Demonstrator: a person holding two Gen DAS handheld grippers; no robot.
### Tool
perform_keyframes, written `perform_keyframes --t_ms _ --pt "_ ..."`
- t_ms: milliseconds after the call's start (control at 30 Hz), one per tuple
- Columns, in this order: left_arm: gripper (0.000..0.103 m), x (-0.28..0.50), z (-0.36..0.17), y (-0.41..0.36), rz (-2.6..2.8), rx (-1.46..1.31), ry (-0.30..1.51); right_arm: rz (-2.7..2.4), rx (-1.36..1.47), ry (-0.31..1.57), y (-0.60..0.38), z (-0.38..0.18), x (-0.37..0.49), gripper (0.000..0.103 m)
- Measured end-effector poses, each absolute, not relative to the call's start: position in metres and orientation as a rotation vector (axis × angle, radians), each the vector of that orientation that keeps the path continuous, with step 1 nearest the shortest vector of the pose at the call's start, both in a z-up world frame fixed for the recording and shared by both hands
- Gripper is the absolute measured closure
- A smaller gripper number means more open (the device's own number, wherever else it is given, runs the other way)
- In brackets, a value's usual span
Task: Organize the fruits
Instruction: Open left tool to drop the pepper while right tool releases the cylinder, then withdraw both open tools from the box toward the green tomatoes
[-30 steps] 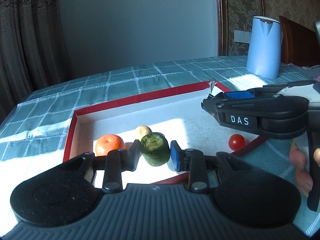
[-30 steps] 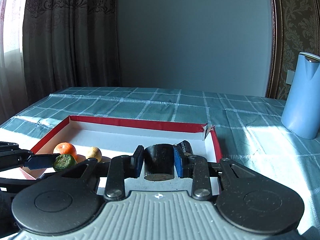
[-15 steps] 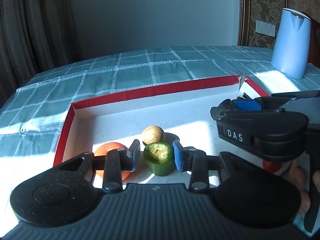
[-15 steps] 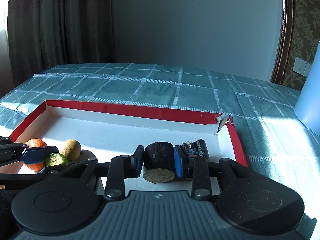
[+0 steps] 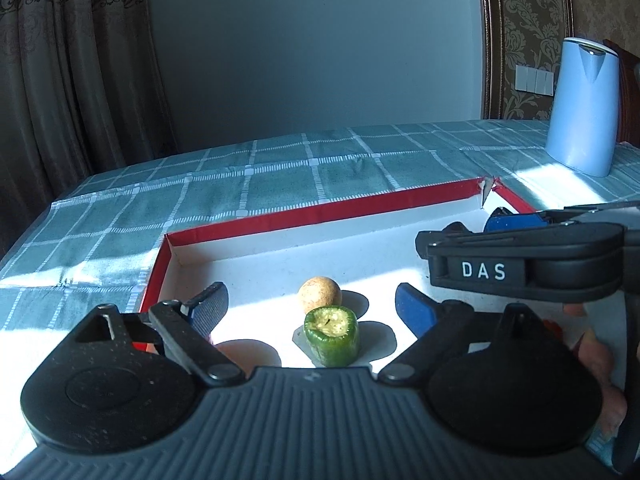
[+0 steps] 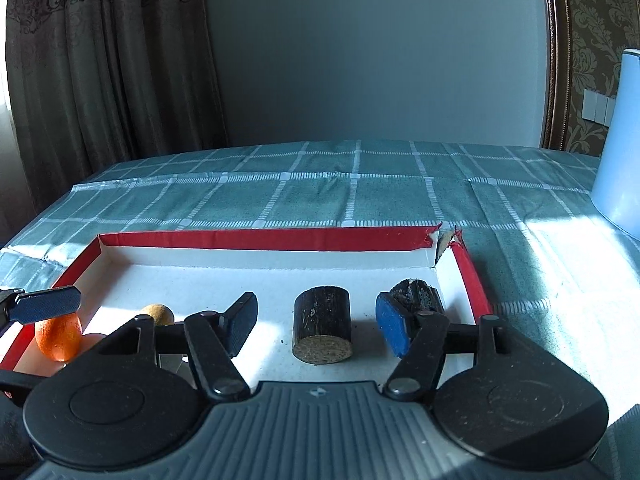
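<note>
I am holding my left claw [image 5: 312,304] and right claw [image 6: 316,324] spread wide and empty around the green piece [image 5: 331,336] and dark log [image 6: 322,330] standing in the red-rimmed tray [image 6: 260,240], risking toppling either while pulling back carelessly.

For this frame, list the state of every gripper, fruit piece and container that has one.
left gripper: open, holding nothing
right gripper: open, holding nothing
green piece: upright on the tray floor, cut face up
dark cylinder: free in the tray
tan ball: resting in the tray
orange: in the tray
tray: open-topped, far right corner torn
blue kettle: lid closed
</note>
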State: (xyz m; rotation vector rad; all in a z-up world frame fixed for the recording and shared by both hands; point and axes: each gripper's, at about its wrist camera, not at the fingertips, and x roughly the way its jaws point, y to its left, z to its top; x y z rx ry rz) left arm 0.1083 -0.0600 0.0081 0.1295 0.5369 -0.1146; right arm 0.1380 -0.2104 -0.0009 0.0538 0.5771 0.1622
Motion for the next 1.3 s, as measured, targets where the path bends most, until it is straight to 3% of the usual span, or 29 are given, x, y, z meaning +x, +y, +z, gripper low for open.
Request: perform_keyframes --t_ms 433,833,1067,1167,1300 --pt "0.002 0.039 0.018 0.011 -0.052 -0.04 0.453 0.167 0.238 0.495 -0.248 0.009 0.075 0.037" --pt "0.0 -0.001 0.008 0.044 0.018 -0.066 0.462 0.422 -0.047 0.42 -0.196 -0.003 -0.02 0.037" --pt "0.0 -0.001 0.003 0.03 0.013 0.009 0.469 0.476 -0.118 0.501 -0.178 -0.011 -0.019 0.037" --pt "0.0 -0.002 0.001 0.023 0.011 0.051 0.464 0.515 -0.127 0.544 -0.174 -0.015 -0.015 0.041" --pt "0.0 -0.003 -0.001 0.016 0.01 0.098 0.466 0.517 -0.167 0.596 -0.164 -0.02 -0.012 0.069"
